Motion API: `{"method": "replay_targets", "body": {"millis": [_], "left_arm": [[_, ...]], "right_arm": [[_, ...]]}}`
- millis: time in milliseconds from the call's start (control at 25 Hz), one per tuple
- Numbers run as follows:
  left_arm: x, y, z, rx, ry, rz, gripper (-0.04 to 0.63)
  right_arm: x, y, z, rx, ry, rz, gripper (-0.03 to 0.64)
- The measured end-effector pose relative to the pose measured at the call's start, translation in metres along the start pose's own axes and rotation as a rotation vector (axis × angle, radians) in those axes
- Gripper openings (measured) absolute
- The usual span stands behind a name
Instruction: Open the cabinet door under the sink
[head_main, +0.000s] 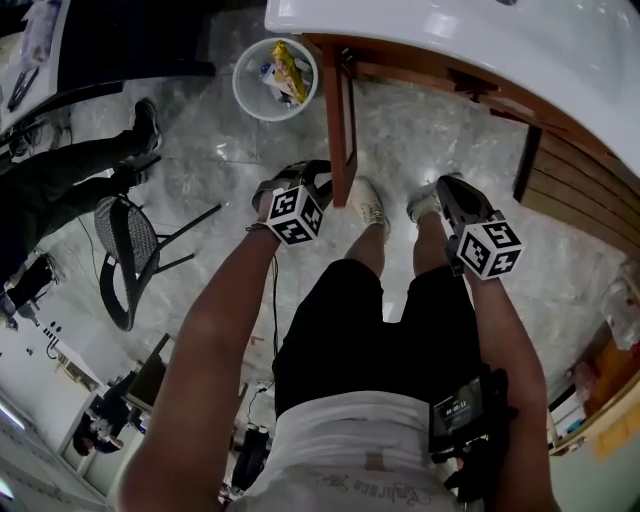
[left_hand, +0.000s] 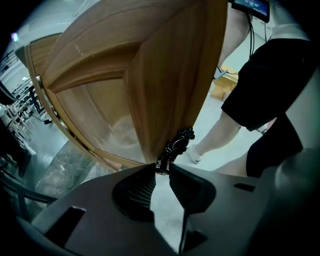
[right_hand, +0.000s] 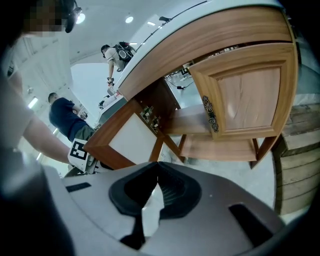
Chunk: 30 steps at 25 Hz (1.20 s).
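Right tool (right_hand: 157, 164) closed, empty; cabinet door (right_hand: 247, 97) ahead.

I am holding two grippers, the left gripper (left_hand: 162, 169) and the right gripper (right_hand: 157, 167). Each is carrying one marker cube, two in all: the left cube (head_main: 296, 214) and the right cube (head_main: 489, 248). I am seeing two cabinet doors, the open door (left_hand: 165, 75) and the shut door (right_hand: 247, 92). They are bearing two dark ornate handles: the open door's handle (left_hand: 176, 145) and the shut door's handle (right_hand: 210, 114). I am counting one white sink (head_main: 420, 30), one waste bin (head_main: 238, 90) and one mesh chair (head_main: 125, 242). I am wearing two white shoes, the left shoe (head_main: 372, 205) and the right shoe (head_main: 423, 207). Two other people are showing in the right gripper view: a standing person (right_hand: 116, 54) and a person in blue (right_hand: 65, 117).
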<state>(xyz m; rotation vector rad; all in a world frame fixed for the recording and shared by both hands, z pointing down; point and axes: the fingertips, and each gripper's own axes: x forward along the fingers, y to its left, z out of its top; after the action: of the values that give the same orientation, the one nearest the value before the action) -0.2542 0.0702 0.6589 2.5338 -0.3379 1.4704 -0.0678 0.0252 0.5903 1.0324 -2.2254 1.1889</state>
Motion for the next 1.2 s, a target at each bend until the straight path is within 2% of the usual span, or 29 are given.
{"method": "replay_targets", "body": {"millis": [360,720,1200], "left_arm": [[-0.013,0.011,-0.024,0.039,0.039,0.034,0.089],[-0.020,0.019,-0.038,0.093,0.060,0.042,0.091],[-0.033,0.026,-0.041,0.019,0.029,0.139,0.109]], "right_arm": [[-0.010,-0.010,-0.008,0.046,-0.014,-0.051,0.014],[-0.012,-0.006,-0.015,0.094,-0.042,-0.054,0.014],[-0.011,0.001,-0.011,0.078,-0.043,-0.057,0.014]]}}
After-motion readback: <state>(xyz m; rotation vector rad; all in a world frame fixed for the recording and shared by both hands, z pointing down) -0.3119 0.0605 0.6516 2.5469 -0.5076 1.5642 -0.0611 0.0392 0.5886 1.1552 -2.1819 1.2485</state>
